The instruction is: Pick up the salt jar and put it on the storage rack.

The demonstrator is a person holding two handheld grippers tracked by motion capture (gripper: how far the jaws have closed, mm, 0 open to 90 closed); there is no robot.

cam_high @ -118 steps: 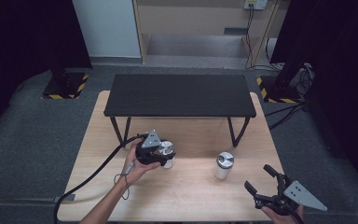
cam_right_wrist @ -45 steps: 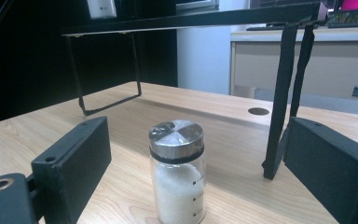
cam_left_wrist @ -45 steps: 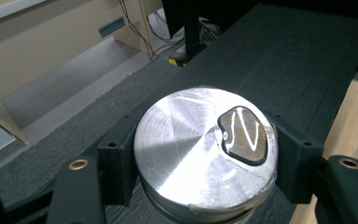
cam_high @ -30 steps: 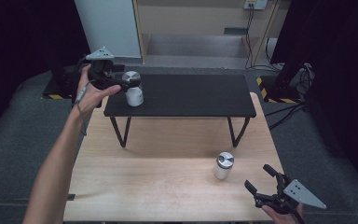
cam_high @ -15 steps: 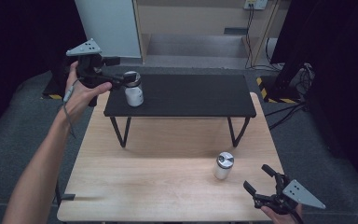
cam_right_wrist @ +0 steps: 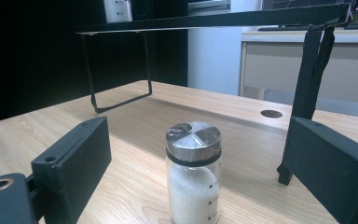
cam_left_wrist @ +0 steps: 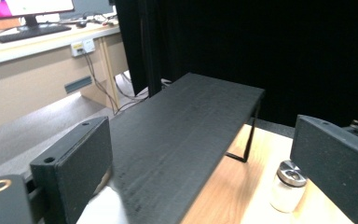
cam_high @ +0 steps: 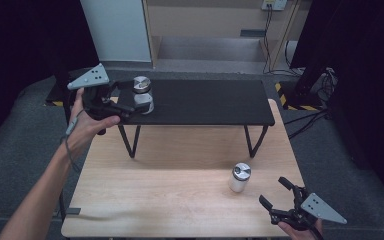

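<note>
Since a moment ago, the left gripper (cam_high: pixel 122 100) is drawing back from the jar (cam_high: pixel 142 95) it has set on the black shelf (cam_high: pixel 205 102), its jaws spread and holding nothing. That jar is standing upright at the shelf's left end, just beside the jaw tips. A second jar (cam_high: pixel 240 177) is waiting upright on the wooden table (cam_high: pixel 170 200), below the shelf's right side. The right gripper (cam_high: pixel 275 197) is hovering near it with its jaws wide apart. Judging by this, one placement is finishing; next, the right gripper needs to close on the second jar's glass body and lift it to the shelf.
</note>
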